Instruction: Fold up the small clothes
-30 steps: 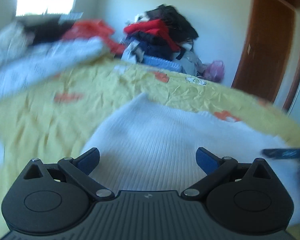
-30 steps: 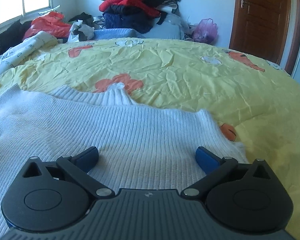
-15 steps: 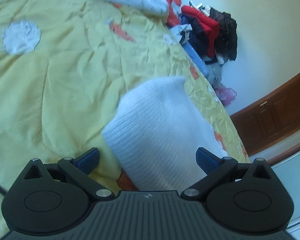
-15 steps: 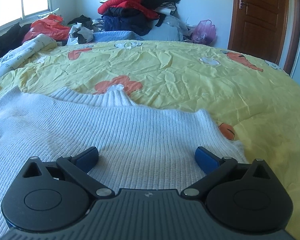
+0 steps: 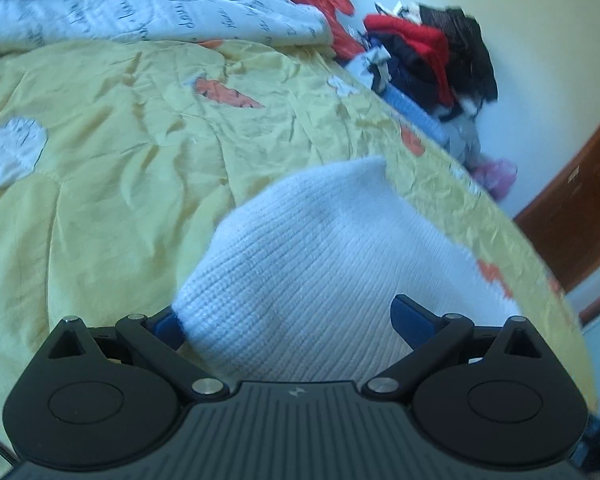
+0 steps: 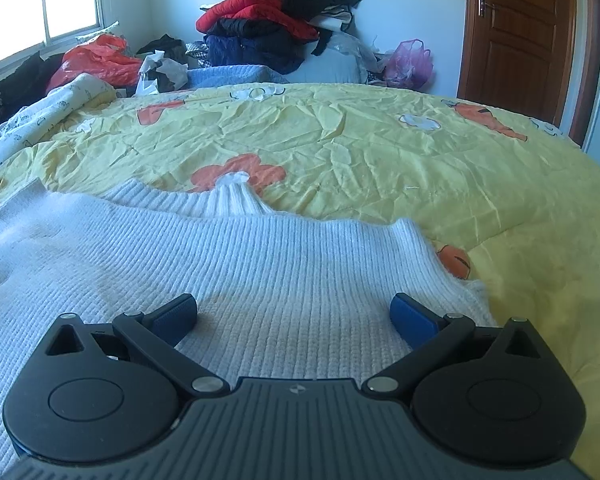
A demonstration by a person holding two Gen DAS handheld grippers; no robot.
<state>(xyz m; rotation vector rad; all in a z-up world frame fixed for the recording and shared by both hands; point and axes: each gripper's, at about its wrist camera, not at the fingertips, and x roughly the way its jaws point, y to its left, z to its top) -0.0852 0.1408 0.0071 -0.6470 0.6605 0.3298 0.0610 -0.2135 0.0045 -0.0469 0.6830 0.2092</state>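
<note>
A white ribbed knit sweater [image 6: 260, 256] lies flat on the yellow flowered bedspread [image 6: 380, 152], its collar toward the far side. My right gripper [image 6: 294, 312] is open low over the sweater's near part, nothing between its blue pads. In the left wrist view a folded end of the same sweater [image 5: 320, 248] lies between the fingers of my left gripper [image 5: 288, 318]. Those jaws are wide and closing; the left pad [image 5: 168, 326] sits at the knit's edge, and the right pad stands apart from it. The view is rolled sideways.
A white printed quilt [image 5: 140, 4] lies bunched at the bed's far left. A pile of red, black and blue clothes [image 6: 276, 20] is heaped beyond the bed against the wall, with a pink bag [image 6: 408, 64] and a brown door [image 6: 516, 36] to the right.
The left wrist view has rolled hard and swung left, from the flat sweater body to its folded end, which now reaches in between the fingers. The right view is almost unchanged.
</note>
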